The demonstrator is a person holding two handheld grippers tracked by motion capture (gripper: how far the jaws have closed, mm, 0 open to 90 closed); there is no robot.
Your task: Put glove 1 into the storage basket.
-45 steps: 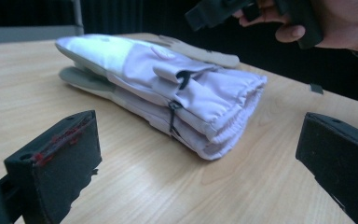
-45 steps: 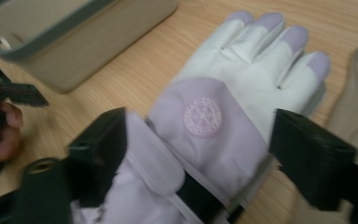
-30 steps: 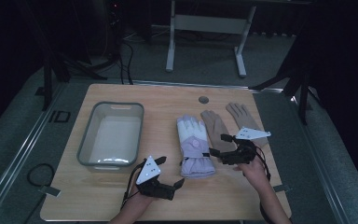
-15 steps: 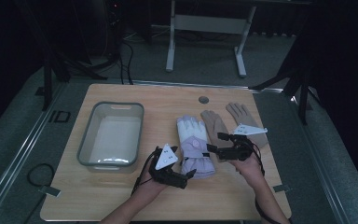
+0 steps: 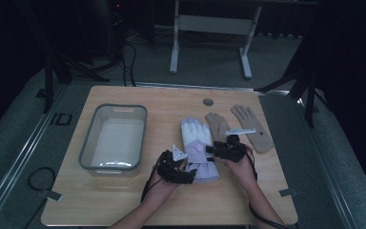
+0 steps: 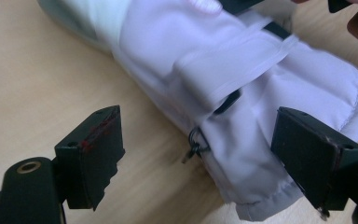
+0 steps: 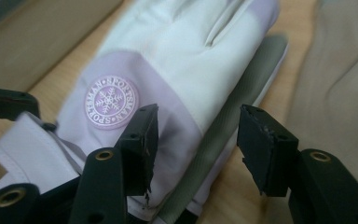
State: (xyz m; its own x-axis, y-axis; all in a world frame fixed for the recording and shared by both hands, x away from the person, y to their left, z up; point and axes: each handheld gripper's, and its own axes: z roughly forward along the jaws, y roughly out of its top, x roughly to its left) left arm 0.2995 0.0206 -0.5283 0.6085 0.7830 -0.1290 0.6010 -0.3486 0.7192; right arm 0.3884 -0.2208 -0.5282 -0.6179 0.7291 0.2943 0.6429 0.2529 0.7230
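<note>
**Lilac ski glove flanked by two grippers at centre table**

Lilac-and-white padded fabric marks the winter glove (image 5: 198, 149), which lies flat on the pale wooden table (image 5: 248, 200) just below the middle of the high view, fingers toward the top of the frame and cuff toward the bottom. A round snowflake badge (image 7: 111, 101) sits on its back.

At the glove's lower left edge the left gripper (image 5: 183, 172) meets the cuff. In the left gripper view its two black jaws stand apart, one on either side of the cuff's corner with gaps showing, so nothing is pinched; they have just been closing around it. A white strap (image 6: 242, 63) crosses the cuff in the upper half of that view.

From the right side of the glove the right gripper (image 5: 214, 150) comes in at mid-length. In the right gripper view its jaws have just been closing on the glove's grey side edge (image 7: 219, 140): the left jaw rests against the lilac fabric, the right jaw stands clear of it over bare wood, so it is not clamped yet.

Just right of the glove lie two flat tan gloves (image 5: 253, 128), side by side. A grey rectangular plastic tub (image 5: 86, 151) sits in the left half of the table, well apart from the glove.
</note>
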